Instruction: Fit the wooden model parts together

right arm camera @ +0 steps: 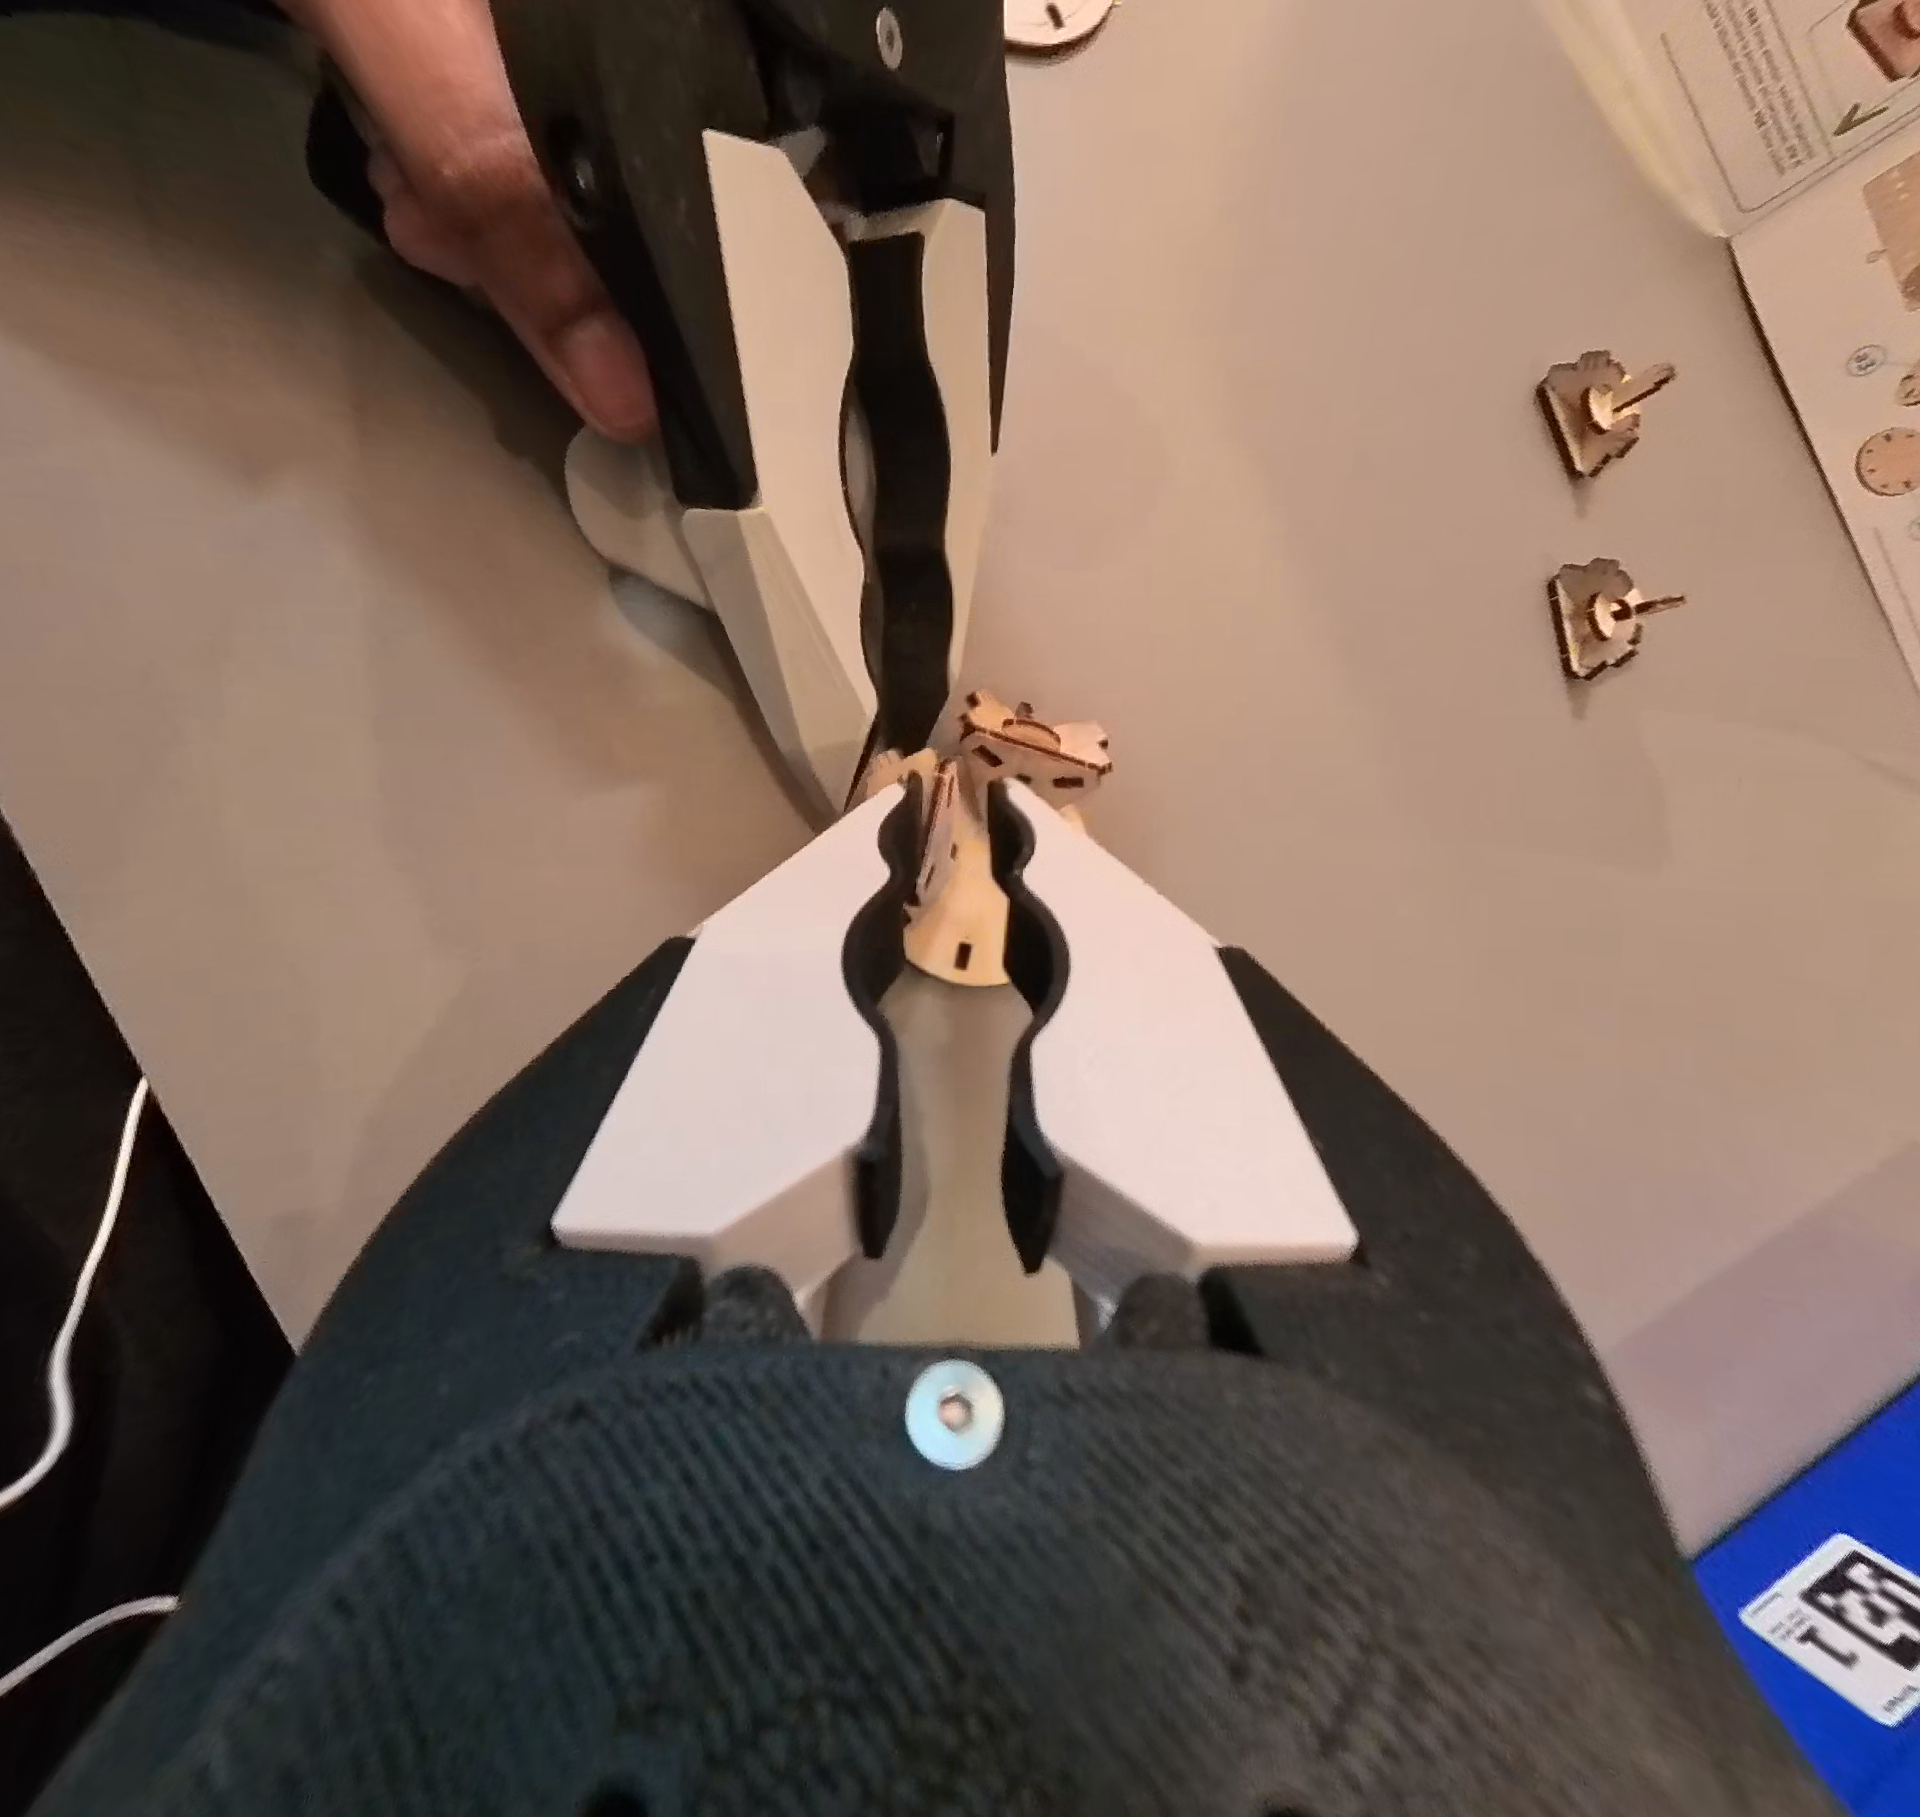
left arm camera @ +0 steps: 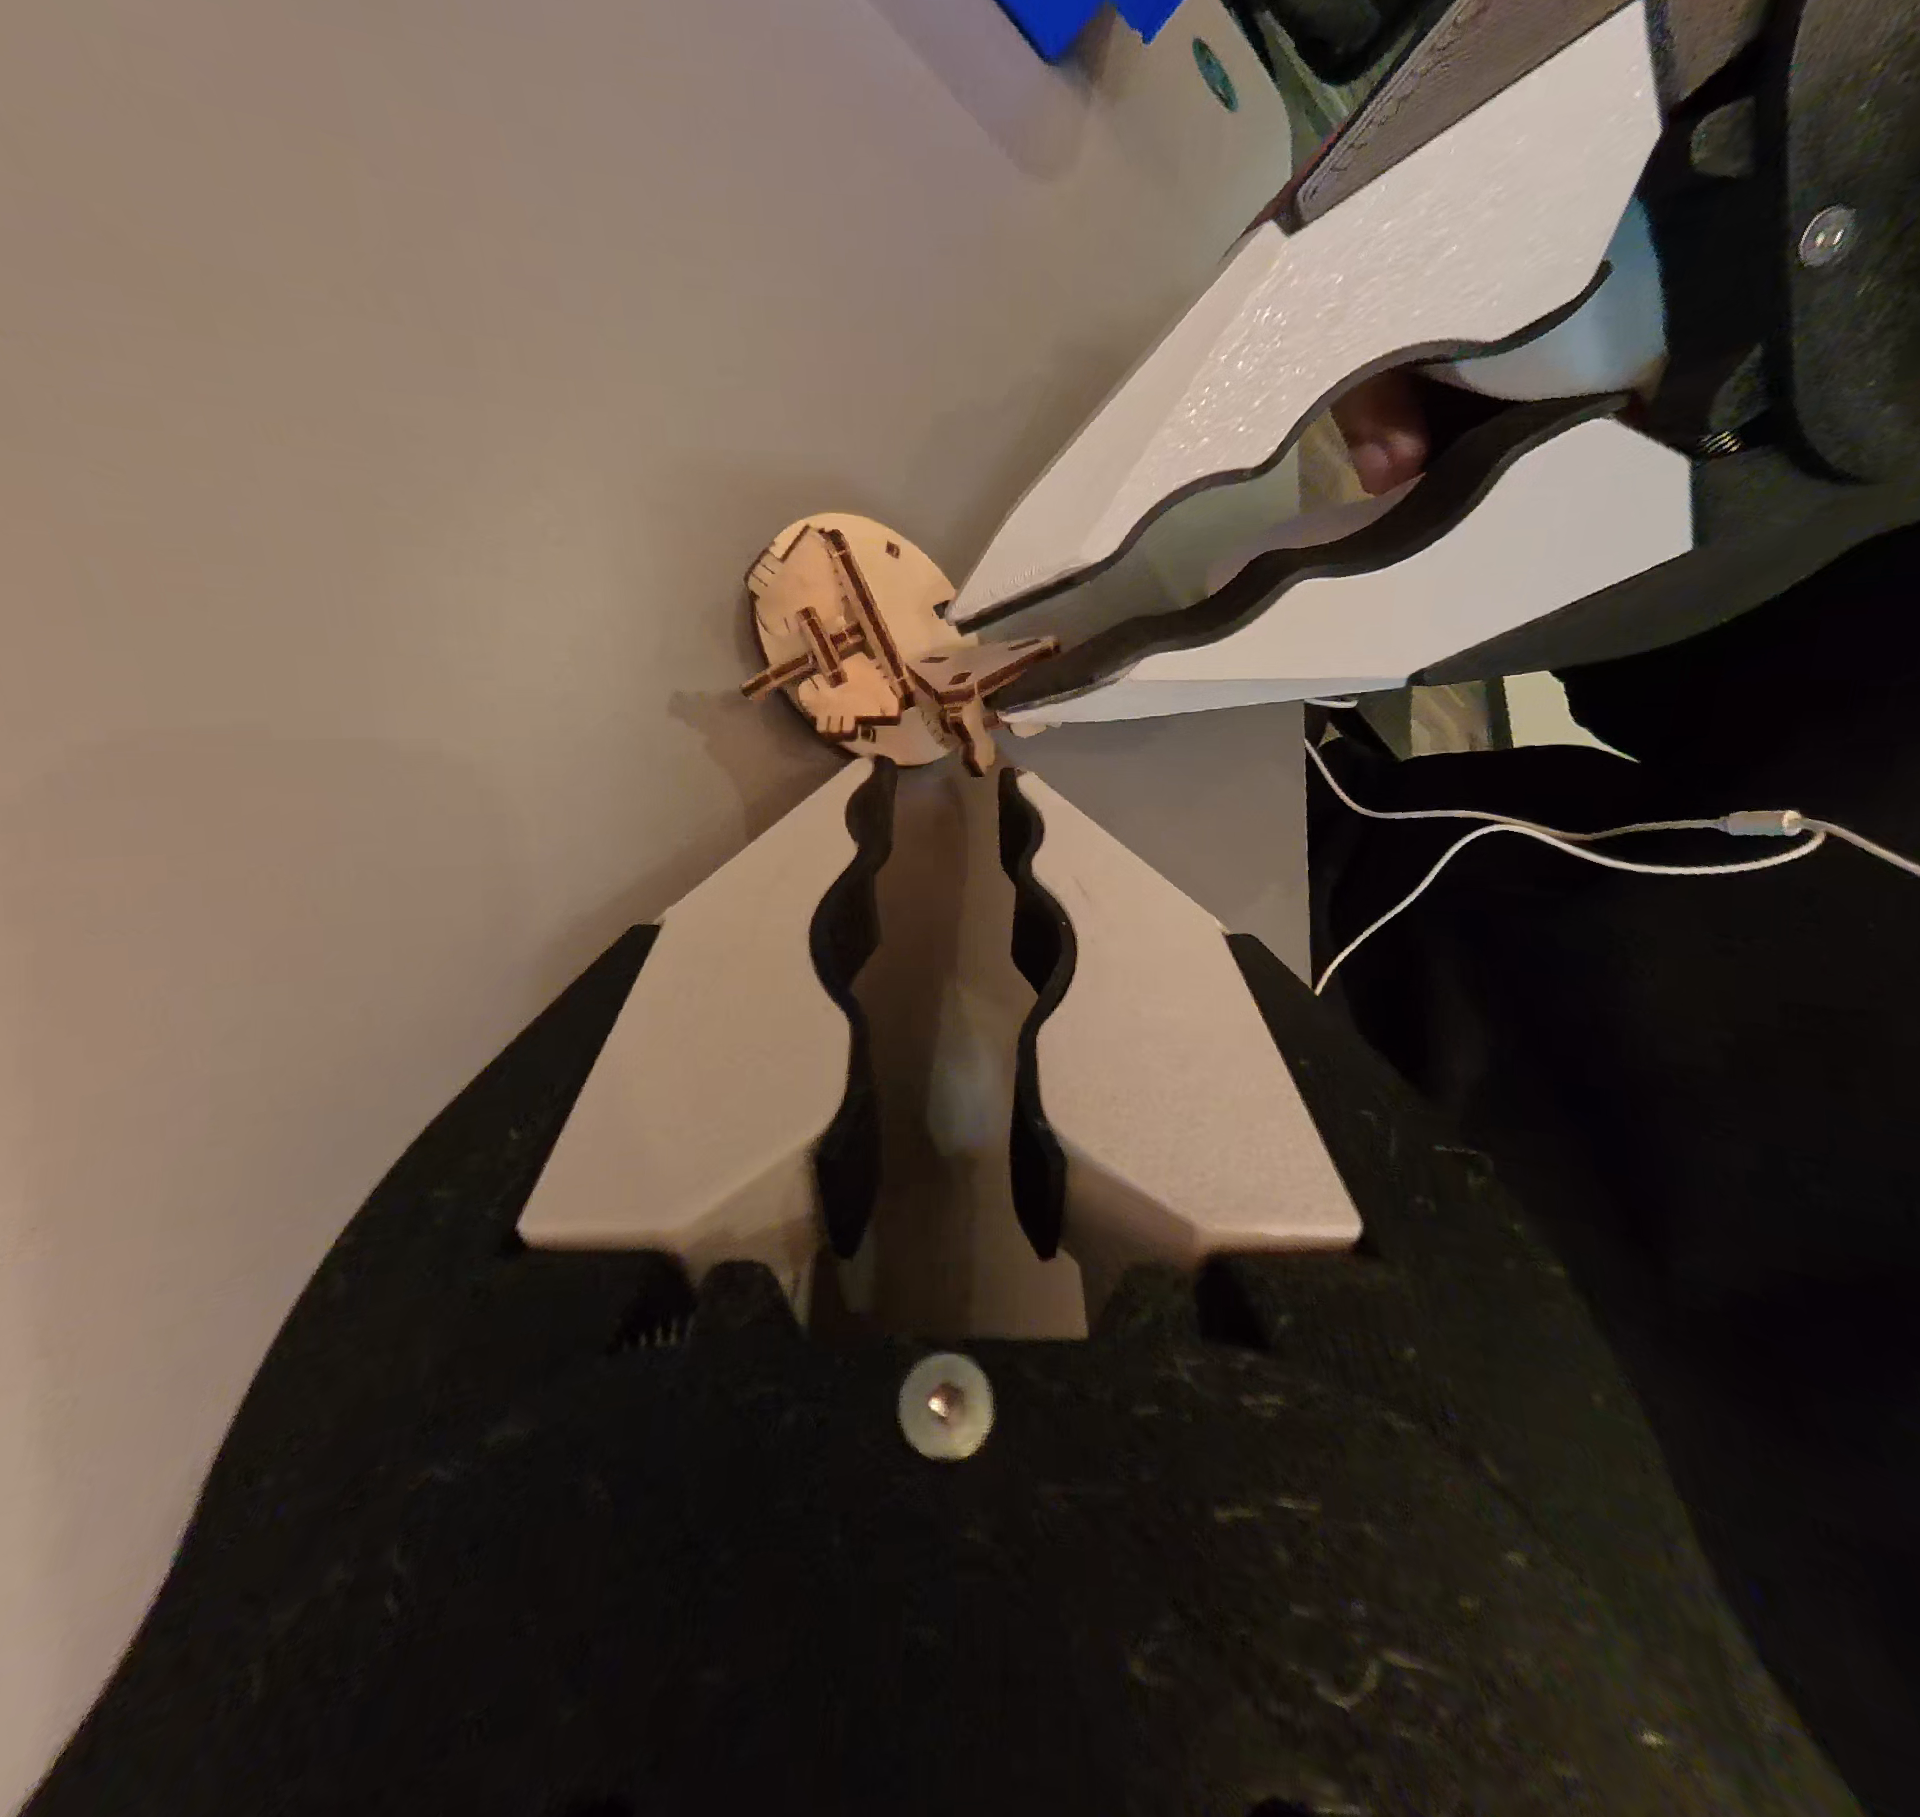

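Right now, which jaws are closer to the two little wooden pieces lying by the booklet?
Right. The right jaws point across the table toward those pieces, with bare table between. The left jaws come in from the far side.

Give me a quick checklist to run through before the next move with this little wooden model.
1. Left gripper open: ok.
2. Wooden model right at the left gripper's tips, in clear view: ok.
3. Part of the model lies between the right gripper fingers: ok.
4. Right gripper's pads pressing on the model: cannot tell.
5. Two spare wooden parts lie well clear of both grippers: ok.
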Available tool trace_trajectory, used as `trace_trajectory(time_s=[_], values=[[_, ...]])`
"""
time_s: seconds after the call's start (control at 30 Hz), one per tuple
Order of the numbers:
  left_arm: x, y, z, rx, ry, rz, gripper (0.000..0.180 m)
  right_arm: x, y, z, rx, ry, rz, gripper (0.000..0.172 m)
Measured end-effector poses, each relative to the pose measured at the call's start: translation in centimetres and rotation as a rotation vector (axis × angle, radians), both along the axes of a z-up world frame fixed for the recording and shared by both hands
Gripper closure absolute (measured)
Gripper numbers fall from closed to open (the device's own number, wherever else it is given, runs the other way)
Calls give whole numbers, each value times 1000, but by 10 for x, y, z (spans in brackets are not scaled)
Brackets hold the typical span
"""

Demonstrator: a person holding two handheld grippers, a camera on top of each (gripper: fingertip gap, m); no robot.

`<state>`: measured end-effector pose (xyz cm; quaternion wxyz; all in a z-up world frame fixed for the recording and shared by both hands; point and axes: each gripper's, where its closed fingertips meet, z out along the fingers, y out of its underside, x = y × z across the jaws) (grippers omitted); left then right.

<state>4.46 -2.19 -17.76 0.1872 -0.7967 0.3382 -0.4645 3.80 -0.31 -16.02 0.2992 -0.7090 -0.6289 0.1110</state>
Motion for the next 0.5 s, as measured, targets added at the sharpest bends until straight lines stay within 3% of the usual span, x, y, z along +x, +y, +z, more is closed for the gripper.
trace_trajectory(time_s=[0.2, 0.33, 0.5], values=[[0, 1, 0, 2, -1, 6, 162, -4, -2, 12, -37, 70, -2, 161], [0, 1, 0, 0, 0, 4, 163, -7, -6, 17, 25, 98, 48, 172], [0, 1, 0, -3, 0, 5, 164, 2, -3, 3, 84, 11, 49, 172]])
